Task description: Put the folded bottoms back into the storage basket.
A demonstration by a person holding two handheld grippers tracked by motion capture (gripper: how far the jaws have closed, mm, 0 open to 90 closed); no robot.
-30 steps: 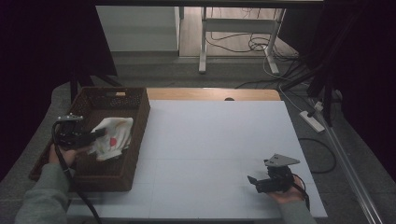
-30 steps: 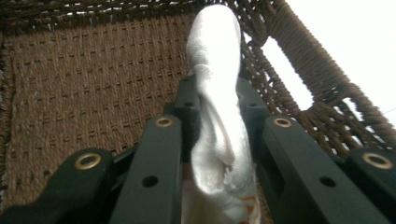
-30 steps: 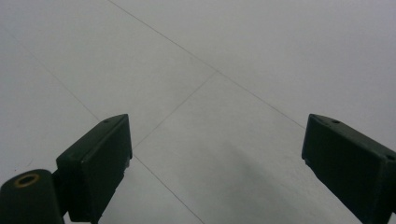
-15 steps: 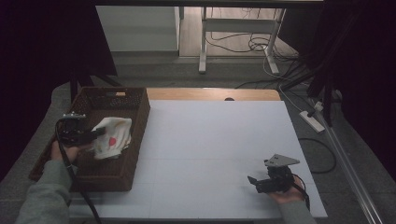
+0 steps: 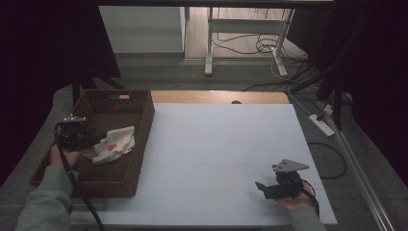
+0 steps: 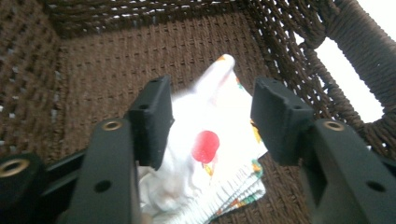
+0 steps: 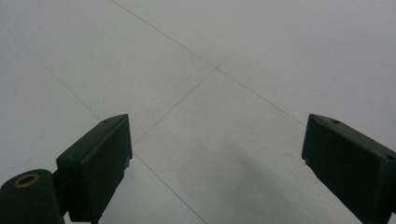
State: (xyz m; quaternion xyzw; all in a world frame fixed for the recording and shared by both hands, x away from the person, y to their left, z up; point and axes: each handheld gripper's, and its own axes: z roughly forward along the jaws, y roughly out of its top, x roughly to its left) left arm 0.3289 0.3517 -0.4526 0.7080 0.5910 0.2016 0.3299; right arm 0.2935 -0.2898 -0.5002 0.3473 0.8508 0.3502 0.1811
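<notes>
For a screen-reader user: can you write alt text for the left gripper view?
A folded white cloth with a red dot and coloured print lies inside a brown woven basket. The left hand-held gripper has just been opening; its black jaws stand apart on either side of the cloth.

Dark brown weave, white printed cloth, pale table.

At the left of the high view, the rectangular dark brown woven wicker basket (image 5: 139, 144) holds a folded white cloth (image 5: 114, 143) printed with small orange, yellow and green motifs; in the centre of the left gripper view a round red spot marks that cloth. The flat white tabletop (image 5: 226, 144) is plain, crossed by thin grey seam lines, with a light wooden strip along its upper edge. Both grippers' jaws are matte black, and the person's sleeves are grey.
</notes>
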